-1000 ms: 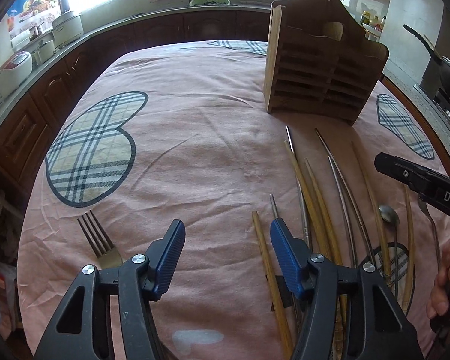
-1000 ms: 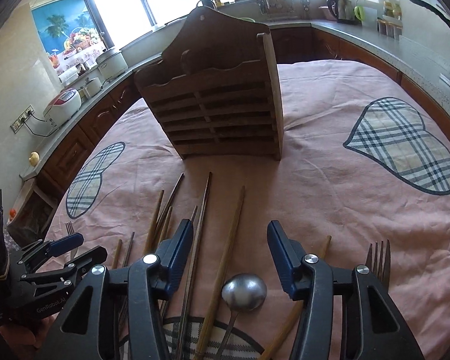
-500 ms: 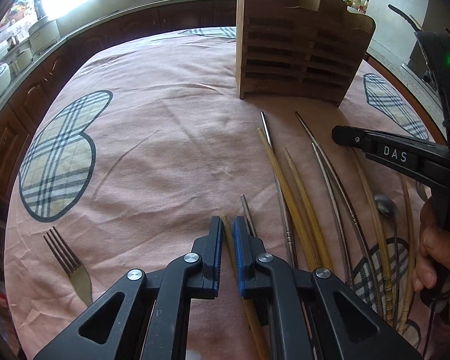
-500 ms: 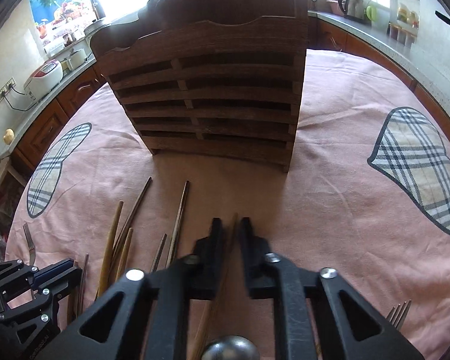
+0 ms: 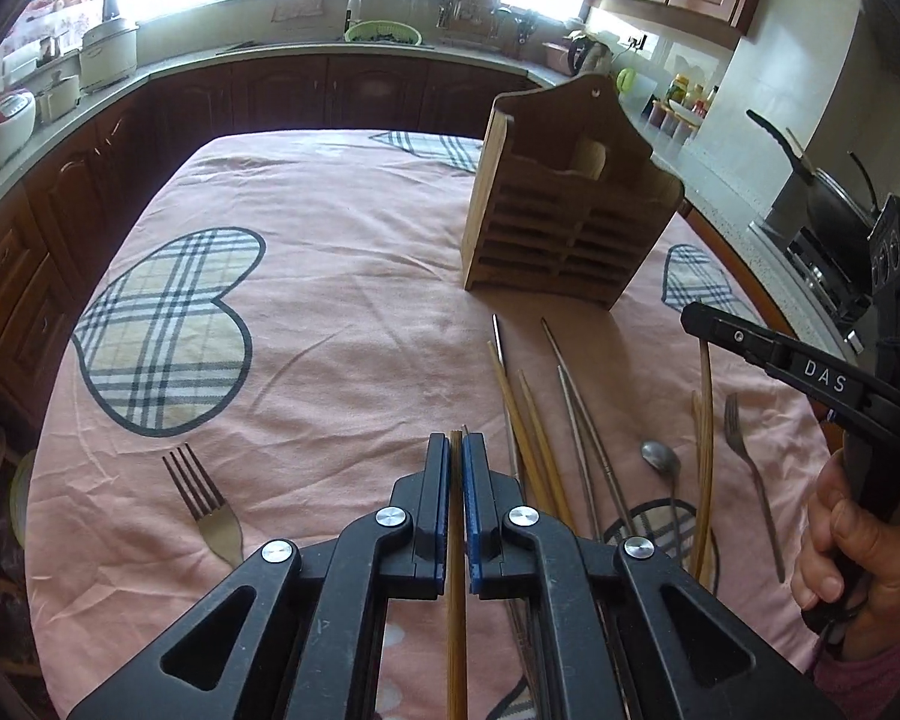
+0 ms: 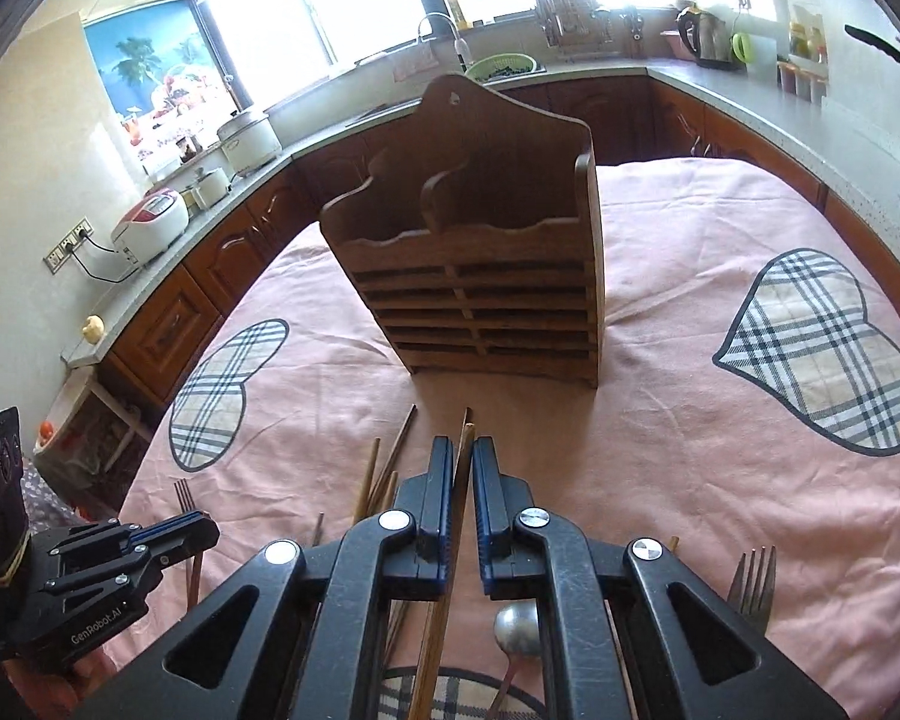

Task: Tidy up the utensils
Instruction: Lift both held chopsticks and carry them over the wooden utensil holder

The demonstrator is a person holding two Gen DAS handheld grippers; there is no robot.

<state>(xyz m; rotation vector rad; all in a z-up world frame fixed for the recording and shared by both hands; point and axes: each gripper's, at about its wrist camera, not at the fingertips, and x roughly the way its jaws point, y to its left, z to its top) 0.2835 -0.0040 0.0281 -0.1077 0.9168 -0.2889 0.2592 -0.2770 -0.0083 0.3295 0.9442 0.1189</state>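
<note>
Left gripper clamps one bamboo chopstick; right gripper clamps a darker wooden chopstick. Pink tablecloth carries everything. Wooden utensil rack stands upright ahead of me. Remaining chopsticks lie loose between rack and grippers, beside a spoon and two forks.

Matt slatted wood rack; wrinkled pink cloth; shiny metal spoon; bamboo chopstick.
</note>
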